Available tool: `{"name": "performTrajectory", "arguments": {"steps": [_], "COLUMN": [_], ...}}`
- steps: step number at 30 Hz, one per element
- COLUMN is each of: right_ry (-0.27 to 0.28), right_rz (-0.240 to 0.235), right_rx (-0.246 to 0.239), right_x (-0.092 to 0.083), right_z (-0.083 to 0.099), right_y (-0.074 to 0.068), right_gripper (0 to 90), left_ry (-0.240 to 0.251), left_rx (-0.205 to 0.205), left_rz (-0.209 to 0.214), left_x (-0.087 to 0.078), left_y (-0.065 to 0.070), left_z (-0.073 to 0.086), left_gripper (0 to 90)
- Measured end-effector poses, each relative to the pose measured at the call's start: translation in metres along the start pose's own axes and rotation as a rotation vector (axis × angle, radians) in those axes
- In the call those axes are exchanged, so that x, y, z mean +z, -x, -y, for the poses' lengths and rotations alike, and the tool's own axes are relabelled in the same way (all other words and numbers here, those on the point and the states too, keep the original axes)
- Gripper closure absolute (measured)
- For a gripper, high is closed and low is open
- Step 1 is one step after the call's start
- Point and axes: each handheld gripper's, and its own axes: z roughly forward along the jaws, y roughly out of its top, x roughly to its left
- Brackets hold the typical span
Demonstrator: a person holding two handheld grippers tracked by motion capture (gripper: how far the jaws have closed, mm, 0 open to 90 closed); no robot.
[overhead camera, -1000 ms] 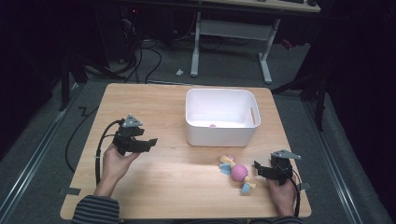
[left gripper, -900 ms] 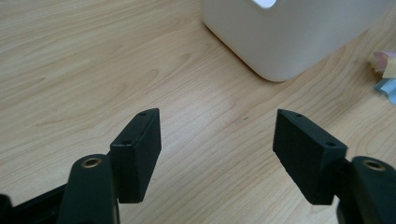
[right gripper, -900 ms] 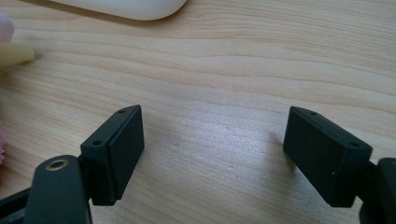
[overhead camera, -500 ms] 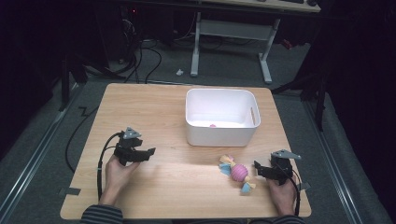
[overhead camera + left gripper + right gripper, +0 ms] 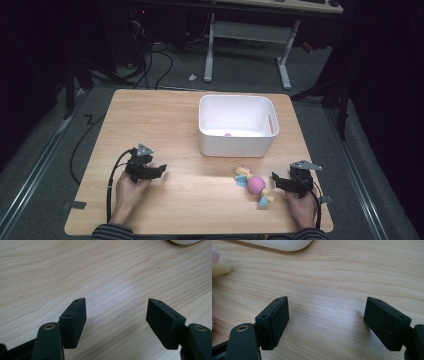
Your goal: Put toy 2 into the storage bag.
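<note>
A pink ball toy (image 5: pixel 255 184) with yellow and blue frills lies on the wooden table (image 5: pixel 150 120), in front of a white bin (image 5: pixel 236 126). Something small and pink (image 5: pixel 228 134) rests inside the bin. My left gripper (image 5: pixel 161 169) sits low over the table's front left, jaws open with bare wood between them (image 5: pixel 116 315). At the front right, my right gripper (image 5: pixel 275 181) rests just right of the toy, jaws open over bare wood (image 5: pixel 325 320). The toy's pale edge (image 5: pixel 219 268) shows at the far left of the right gripper view.
The bin's rounded lower corner (image 5: pixel 279 245) lies ahead of the right gripper. Black cables (image 5: pixel 112 175) trail from both grippers toward the table's front edge. A desk frame (image 5: pixel 250 30) and floor cables stand beyond the table's far edge.
The left hand has come down and toward the front edge with its gripper, which now sits low over the table. The right gripper and the toy have stayed put.
</note>
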Motion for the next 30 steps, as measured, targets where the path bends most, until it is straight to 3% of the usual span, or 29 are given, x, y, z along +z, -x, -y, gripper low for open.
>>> {"name": "performTrajectory", "arguments": {"steps": [4,14,21,30], "right_ry": [0.0,0.001,0.001,0.003], "right_rz": [-0.001,-0.008,-0.01,-0.016], "right_rx": [0.001,-0.01,-0.011,0.006], "right_x": [0.0,0.0,-0.001,-0.004], "right_z": [0.0,0.0,0.001,0.001], "right_y": [0.0,0.0,-0.001,0.001], "right_gripper": [20.3,20.1,20.2,29.5], "left_ry": [-0.013,0.018,0.073,0.07], "left_rx": [0.012,0.016,0.017,0.025], "left_rz": [-0.017,-0.045,-0.058,-0.053], "left_x": [0.007,0.014,0.014,0.014], "left_y": [0.003,0.012,0.014,0.014], "left_z": [0.002,0.002,0.01,0.01], "left_gripper": [32.4,29.4,28.7,25.2]}}
